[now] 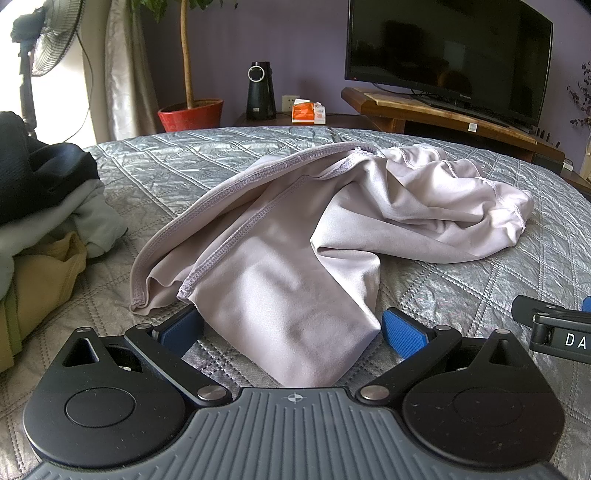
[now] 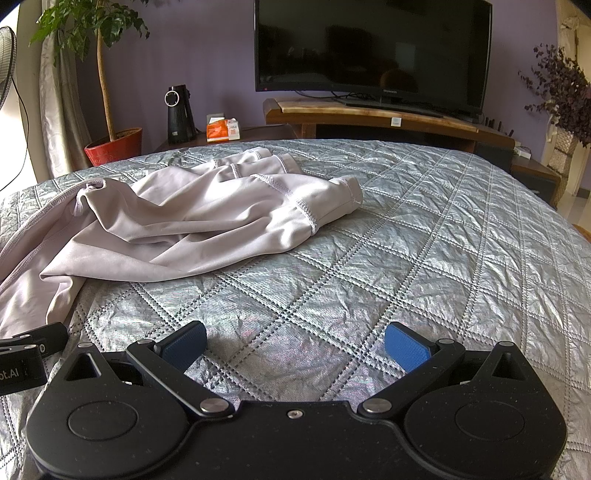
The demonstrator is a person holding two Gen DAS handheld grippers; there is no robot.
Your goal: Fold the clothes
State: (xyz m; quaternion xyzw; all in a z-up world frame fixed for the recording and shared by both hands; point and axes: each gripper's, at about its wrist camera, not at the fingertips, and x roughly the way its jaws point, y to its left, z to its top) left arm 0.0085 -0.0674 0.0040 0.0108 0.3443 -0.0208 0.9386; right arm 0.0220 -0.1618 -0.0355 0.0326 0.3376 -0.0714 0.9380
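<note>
A pale lilac garment [image 1: 295, 236] lies crumpled on the quilted grey bedspread [image 1: 480, 266]. Its near end reaches between the blue pads of my left gripper [image 1: 291, 332], which stands open around that end without pinching it. In the right wrist view the same garment [image 2: 192, 218] spreads across the left half of the bed, one cuffed end pointing right. My right gripper [image 2: 295, 347] is open over bare bedspread [image 2: 406, 240], to the right of the cloth, with nothing between its fingers. Part of the right gripper [image 1: 554, 332] shows at the left view's right edge.
A pile of dark, grey and tan clothes [image 1: 40, 221] sits at the bed's left side. Beyond the bed stand a red plant pot [image 1: 190, 114], a black appliance [image 1: 260, 92], an orange box [image 1: 308, 112], a TV [image 2: 373, 51] on a wooden stand and a fan [image 1: 51, 33].
</note>
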